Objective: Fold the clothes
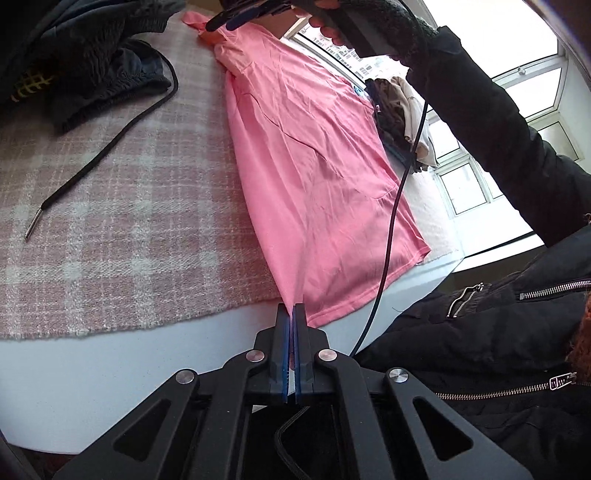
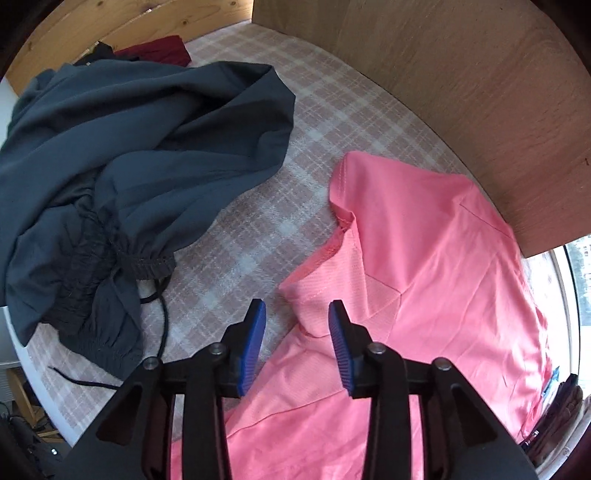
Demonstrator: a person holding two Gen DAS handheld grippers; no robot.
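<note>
A pink T-shirt (image 1: 314, 158) lies stretched lengthwise on a pink-and-white checked blanket (image 1: 122, 221). My left gripper (image 1: 293, 308) is shut on the shirt's near hem corner at the table's front edge, and the cloth runs taut from its blue pads. At the shirt's far end my right gripper (image 1: 236, 18) hangs above the sleeve. In the right wrist view the right gripper (image 2: 297, 314) stands open over the folded sleeve and collar area of the pink T-shirt (image 2: 424, 258), its blue pads (image 2: 255, 332) holding nothing.
A heap of dark grey-blue trousers (image 2: 122, 166) with a black drawstring (image 1: 107, 147) lies beside the shirt. A wooden board (image 2: 461, 92) stands behind the shirt. More clothes (image 1: 399, 114) are piled by the window. A person's black sleeve (image 1: 498, 122) and a cable (image 1: 391, 229) cross above the shirt.
</note>
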